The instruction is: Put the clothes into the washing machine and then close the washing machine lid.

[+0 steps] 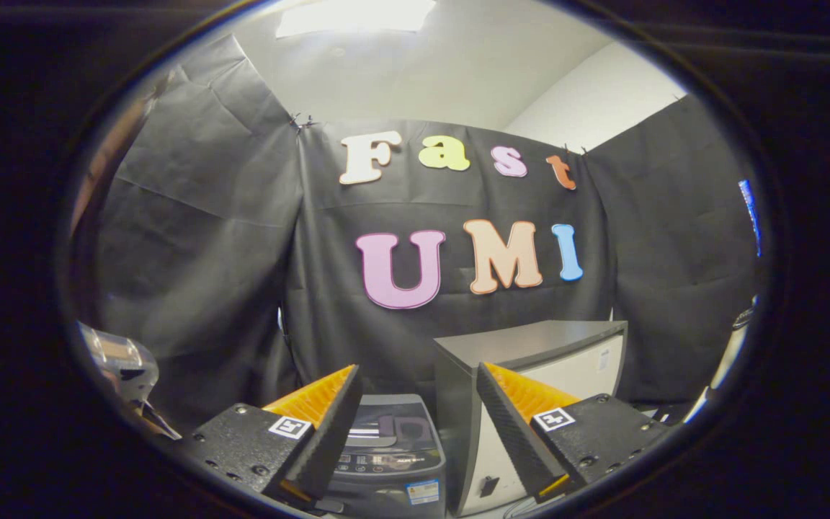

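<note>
We see a small dark washing machine (390, 450) with its lid down, just beyond the fingers of our tool (418, 414), which stands open and empty.

Gripper (418, 393): two wedge-shaped fingers (328, 425) with ribbed inner faces, set apart, each on a textured black mounting block with screw heads and one square white fiducial marker (289, 427).

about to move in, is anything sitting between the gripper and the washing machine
Nothing visible does. The gripper is open and empty, and the washing machine shows in the gap between its fingers, just ahead. A grey cabinet stands beside the machine, behind one finger, not in the path.
</note>
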Demonstrator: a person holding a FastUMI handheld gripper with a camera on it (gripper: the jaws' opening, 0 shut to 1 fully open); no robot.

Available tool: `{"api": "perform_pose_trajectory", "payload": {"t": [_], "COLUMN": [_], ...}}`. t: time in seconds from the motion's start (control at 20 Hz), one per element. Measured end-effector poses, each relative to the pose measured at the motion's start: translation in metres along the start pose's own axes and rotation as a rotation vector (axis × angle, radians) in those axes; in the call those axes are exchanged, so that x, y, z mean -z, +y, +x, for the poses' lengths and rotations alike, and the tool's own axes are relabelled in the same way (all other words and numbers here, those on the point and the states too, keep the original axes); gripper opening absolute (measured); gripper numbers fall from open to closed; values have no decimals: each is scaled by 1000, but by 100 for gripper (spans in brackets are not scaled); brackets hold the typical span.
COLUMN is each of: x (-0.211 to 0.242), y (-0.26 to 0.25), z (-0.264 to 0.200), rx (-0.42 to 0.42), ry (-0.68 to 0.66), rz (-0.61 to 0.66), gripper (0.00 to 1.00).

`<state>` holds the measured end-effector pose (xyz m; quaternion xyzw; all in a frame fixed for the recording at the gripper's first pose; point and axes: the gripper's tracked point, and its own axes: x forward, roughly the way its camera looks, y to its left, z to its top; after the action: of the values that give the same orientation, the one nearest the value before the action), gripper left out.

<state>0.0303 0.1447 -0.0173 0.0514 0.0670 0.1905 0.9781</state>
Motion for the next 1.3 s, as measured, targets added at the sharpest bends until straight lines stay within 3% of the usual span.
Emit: {"api": "perform_pose_trajectory", "payload": {"t": [1.3], "x": [-19], "y": [7], "z": [-10], "rx": [-13], "ry": [-56], "rz": [1], "gripper": [96]}}
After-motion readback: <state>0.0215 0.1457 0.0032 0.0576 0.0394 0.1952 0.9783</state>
